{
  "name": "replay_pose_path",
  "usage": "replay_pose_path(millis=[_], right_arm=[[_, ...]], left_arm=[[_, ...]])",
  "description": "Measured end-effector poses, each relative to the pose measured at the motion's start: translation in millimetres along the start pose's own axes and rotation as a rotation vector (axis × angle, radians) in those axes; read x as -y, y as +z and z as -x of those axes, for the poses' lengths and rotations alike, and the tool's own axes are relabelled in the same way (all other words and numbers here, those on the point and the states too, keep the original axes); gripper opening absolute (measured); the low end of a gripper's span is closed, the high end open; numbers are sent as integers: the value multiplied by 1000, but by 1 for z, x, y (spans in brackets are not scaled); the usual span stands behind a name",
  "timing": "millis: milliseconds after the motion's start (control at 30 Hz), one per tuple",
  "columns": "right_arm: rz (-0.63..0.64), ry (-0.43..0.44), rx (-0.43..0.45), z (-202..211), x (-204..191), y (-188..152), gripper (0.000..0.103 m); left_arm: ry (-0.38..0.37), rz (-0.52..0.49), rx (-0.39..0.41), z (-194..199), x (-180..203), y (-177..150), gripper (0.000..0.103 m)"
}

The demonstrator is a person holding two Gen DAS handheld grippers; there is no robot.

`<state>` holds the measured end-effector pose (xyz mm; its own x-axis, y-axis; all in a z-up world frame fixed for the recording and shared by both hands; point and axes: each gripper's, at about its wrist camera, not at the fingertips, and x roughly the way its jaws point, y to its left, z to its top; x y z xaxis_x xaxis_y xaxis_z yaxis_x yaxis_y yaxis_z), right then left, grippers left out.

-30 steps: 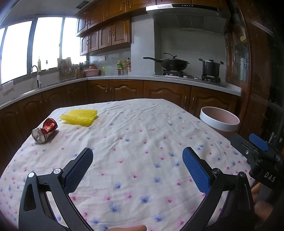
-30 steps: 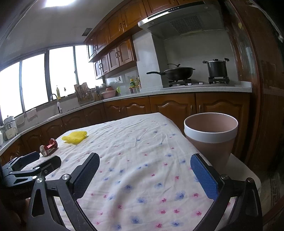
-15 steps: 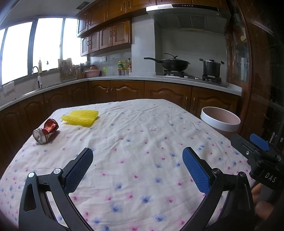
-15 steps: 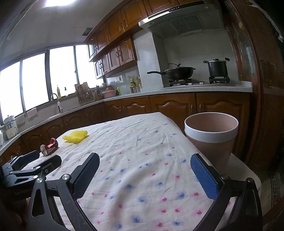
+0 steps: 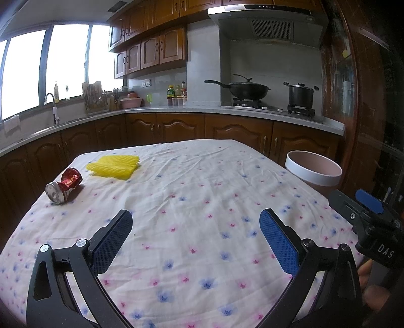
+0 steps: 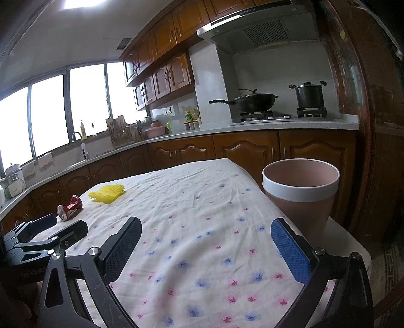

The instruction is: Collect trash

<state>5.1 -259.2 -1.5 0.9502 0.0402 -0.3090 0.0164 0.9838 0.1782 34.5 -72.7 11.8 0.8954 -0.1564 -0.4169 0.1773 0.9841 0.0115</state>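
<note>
Compared with one second ago, almost nothing has changed: the left claw (image 5: 195, 236) and right claw (image 6: 205, 243) still hover released, holding nothing, over the near part of the bench (image 5: 202, 191). The crushed can (image 5: 64, 185) and yellow foam net (image 5: 113, 166) lie near the far-left edge, with wide free cloth between. The pink bin (image 6: 300, 194) stands beside the right edge.

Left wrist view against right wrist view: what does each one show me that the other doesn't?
Only the left wrist view shows the right gripper at its right edge. Only the right wrist view shows the bin's full outer wall, the left gripper at lower left, and a ceiling light. Both show the crushed can, yellow foam net, pink bin, floral tablecloth, and open jaws.
</note>
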Motion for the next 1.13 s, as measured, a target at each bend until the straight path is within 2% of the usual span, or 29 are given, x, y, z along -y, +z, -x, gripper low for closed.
replay_pose_path(millis=[1133], right_arm=[[-2, -2, -23, -7, 2, 3, 103]], left_arm=[[-22, 0, -21, -13, 1, 1, 103]])
